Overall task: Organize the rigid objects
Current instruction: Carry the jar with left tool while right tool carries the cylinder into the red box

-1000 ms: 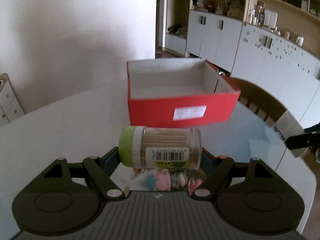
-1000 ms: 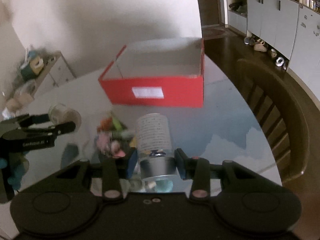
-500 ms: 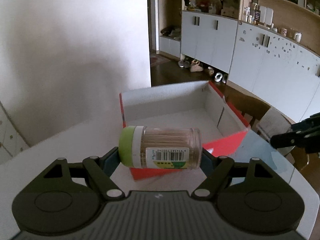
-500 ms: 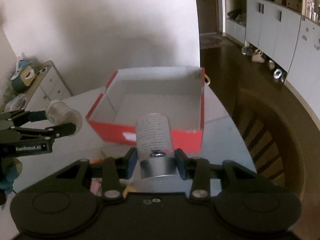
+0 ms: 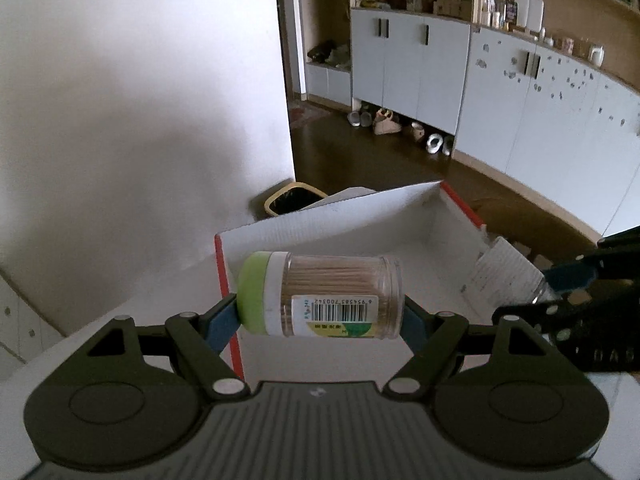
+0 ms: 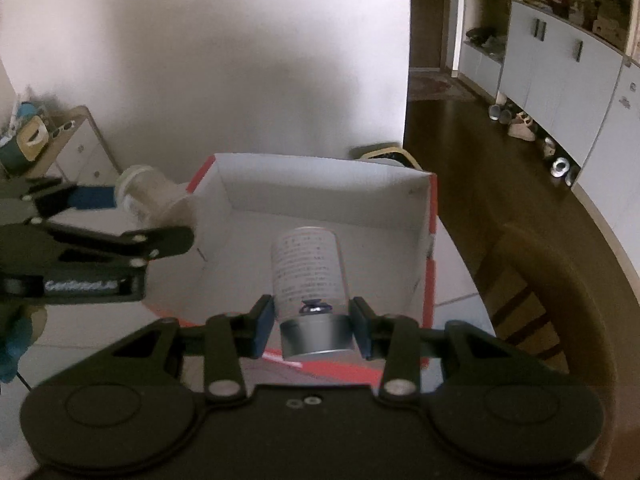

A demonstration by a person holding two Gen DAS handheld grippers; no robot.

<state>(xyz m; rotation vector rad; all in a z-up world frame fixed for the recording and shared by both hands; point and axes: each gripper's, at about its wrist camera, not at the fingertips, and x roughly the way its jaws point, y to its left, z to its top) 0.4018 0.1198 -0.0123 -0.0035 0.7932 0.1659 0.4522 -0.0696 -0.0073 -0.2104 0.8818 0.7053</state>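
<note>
My left gripper (image 5: 320, 316) is shut end to end on a clear toothpick jar (image 5: 324, 294) with a green lid, held sideways over the near left part of the red cardboard box (image 5: 384, 216) with a white inside. My right gripper (image 6: 314, 320) is shut on a white bottle with a silver cap (image 6: 308, 280), pointing away from me above the same box (image 6: 320, 188). In the right wrist view the left gripper (image 6: 120, 216) and its jar (image 6: 152, 196) hang at the box's left wall. In the left wrist view the right gripper (image 5: 560, 292) and white bottle (image 5: 500, 276) show at right.
The box stands on a pale table (image 5: 60, 356). A wooden chair (image 6: 560, 300) stands at the table's right side. A bin (image 5: 292, 200) sits on the dark floor behind the box. White cabinets (image 5: 500, 92) line the far wall; a small dresser (image 6: 76, 148) is left.
Both grippers have carried their loads forward, from in front of the box to above its open inside. The small colourful items on the table have dropped out of view.
</note>
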